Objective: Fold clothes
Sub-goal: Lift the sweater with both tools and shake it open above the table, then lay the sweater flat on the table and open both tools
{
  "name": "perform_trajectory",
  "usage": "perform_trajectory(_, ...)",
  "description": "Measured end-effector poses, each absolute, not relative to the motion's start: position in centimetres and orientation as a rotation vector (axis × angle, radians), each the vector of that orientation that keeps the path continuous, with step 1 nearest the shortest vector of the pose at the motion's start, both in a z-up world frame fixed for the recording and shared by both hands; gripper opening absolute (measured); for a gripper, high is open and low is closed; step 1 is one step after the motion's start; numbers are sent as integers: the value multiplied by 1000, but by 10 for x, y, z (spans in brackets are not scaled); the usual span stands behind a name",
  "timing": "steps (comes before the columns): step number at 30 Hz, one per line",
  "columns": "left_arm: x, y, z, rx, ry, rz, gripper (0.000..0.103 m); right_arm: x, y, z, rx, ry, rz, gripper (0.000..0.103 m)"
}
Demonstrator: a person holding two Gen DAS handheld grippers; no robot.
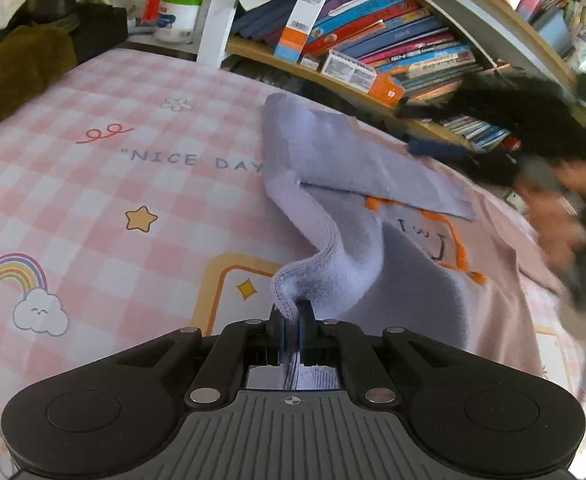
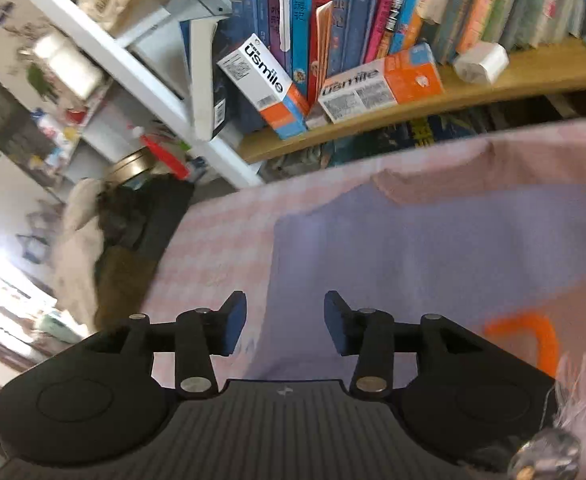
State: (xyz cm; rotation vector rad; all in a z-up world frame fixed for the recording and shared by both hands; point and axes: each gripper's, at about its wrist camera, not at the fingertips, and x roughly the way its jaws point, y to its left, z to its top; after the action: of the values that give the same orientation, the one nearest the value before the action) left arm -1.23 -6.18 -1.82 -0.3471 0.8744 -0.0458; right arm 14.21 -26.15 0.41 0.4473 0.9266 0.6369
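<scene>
Lavender fleece garment [image 1: 333, 216] is what I've got pinched in my left gripper [image 1: 291, 322] right now: the jaws are clamped tight on its stitched hem, and the fabric rises in a ripple from the pads toward 12 o'clock. It's lying on a pink checked bedsheet [image 1: 105, 208] with stars, rainbows and "NICE DAY" printed on it, one flap folded across the top. Under it, out toward 3 o'clock, there's a dusty pink top with orange embroidery [image 1: 489, 264].

My right gripper [image 2: 285, 322] has its jaws apart with nothing between the blue pads [image 2: 235, 322], hovering over the lavender fabric, which fills that view from 12 to 3 o'clock. A wooden shelf crammed with books [image 2: 493, 80] runs along the far edge of the bed.
</scene>
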Motion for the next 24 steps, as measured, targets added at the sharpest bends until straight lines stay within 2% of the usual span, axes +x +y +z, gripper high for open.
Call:
perform_trajectory(4,-12,-67,-22,-332,891,-23,14,94,-309,-8,358,941,558,41)
perform_trajectory(12,-20,-78,-27,-301,923,23,16,29,-402,-31,184,959,319,41)
perform_trajectory(16,-24,-82,-33,-334,942,31,16,13,-431,-41,166,982,281,39)
perform_trajectory(18,-24,-88,-35,-335,978,34,11,8,-429,-42,127,980,293,39)
perform_trajectory(21,-29,-97,-27,-359,974,-10,11,1,-422,-42,45,974,323,38)
perform_trajectory(23,-35,-99,-21,-386,954,-28,11,-3,-413,-43,-38,960,345,32)
perform_trajectory(24,-39,-100,-19,-391,947,-30,11,-5,-410,-43,-78,950,358,23)
